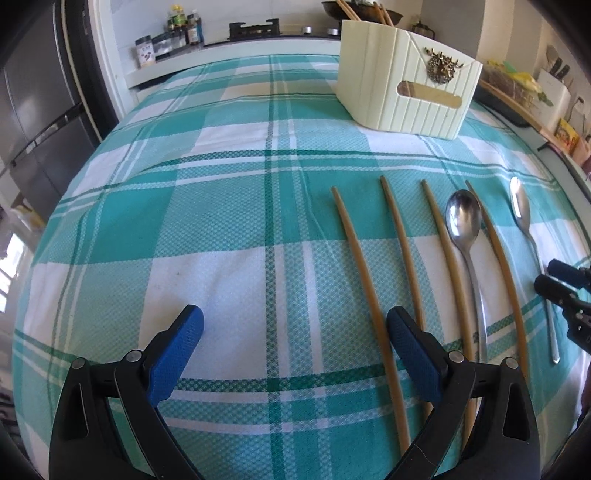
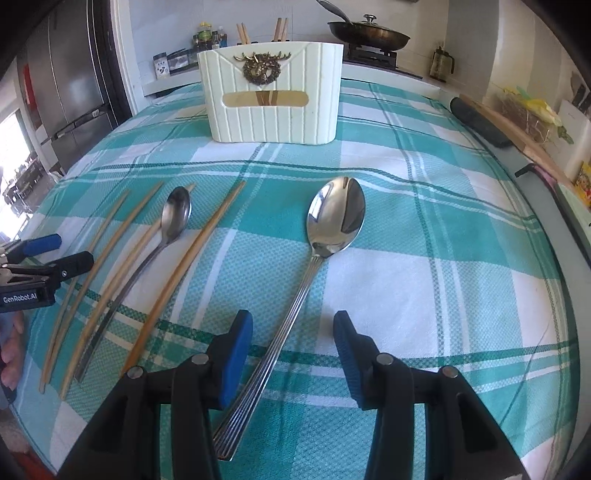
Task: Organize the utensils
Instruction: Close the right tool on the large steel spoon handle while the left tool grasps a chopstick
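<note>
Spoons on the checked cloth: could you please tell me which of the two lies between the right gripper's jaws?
The ridged-handled spoon, lying alone right of the chopsticks. Its handle runs between the open jaws of the right gripper; the smooth-handled spoon lies among the chopsticks.

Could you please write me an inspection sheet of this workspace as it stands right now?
Surface: table under a teal and white checked cloth, lightly wrinkled.
Job's things: cream utensil holder upright at the far side, chopsticks already standing in it; four loose chopsticks and two spoons lie in a row; the larger-looking spoon lies apart from the smaller spoon.
Clutter: nothing seen on the cloth.
Grippers: left gripper open, empty, one finger over a chopstick; right gripper open, hovering around the large spoon's handle, pads apart from it.
Cables: nothing seen.
Surroundings: stove with frying pan, condiment bottles, refrigerator.
</note>
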A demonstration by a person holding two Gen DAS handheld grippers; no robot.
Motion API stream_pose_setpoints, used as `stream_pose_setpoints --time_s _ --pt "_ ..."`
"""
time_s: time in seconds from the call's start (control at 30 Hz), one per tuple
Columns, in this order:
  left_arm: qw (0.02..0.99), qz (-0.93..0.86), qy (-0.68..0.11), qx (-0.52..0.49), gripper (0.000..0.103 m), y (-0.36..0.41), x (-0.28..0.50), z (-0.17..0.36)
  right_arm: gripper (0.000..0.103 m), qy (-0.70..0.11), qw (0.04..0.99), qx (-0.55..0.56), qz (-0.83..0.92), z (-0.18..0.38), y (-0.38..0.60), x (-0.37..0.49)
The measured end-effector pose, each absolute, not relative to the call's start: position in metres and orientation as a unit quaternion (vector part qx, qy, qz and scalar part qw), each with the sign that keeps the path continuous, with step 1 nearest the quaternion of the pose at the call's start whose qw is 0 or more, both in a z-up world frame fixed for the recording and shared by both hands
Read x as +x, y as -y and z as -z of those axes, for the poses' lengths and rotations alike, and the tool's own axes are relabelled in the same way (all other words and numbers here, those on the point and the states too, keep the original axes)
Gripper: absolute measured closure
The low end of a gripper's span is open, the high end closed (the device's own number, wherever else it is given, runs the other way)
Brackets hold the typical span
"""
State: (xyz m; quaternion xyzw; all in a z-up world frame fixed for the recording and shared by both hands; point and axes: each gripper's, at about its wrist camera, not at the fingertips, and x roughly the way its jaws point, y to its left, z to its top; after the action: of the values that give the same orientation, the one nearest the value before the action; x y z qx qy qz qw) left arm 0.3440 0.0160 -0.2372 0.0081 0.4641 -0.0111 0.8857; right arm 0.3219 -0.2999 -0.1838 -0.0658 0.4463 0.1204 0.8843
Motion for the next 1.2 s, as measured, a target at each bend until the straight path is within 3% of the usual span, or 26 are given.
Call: stream_pose_setpoints --time_s 0.33,0.73,0.83,1.2 --pt "0.881 -0.002 -0.472 0.002 0.004 -0.035 0.343 0.237 0.074 -0.443 0.893 -0.053 -0.053 0.182 0.336 0.321" --pt "0.864 0.017 -0.502 0.020 0.004 -0.042 0.330 0.236 0.073 -0.450 0.889 -0.063 -0.061 0.181 0.342 0.310" --pt "0.860 0.022 -0.510 0.024 0.004 -0.043 0.323 0.235 0.064 -0.454 0.886 -0.060 -0.069 0.182 0.341 0.310" --pt "0.860 0.025 -0.506 0.060 0.008 -0.050 0.316 0.231 0.064 -0.459 0.882 -0.073 -0.075 0.181 0.337 0.310"
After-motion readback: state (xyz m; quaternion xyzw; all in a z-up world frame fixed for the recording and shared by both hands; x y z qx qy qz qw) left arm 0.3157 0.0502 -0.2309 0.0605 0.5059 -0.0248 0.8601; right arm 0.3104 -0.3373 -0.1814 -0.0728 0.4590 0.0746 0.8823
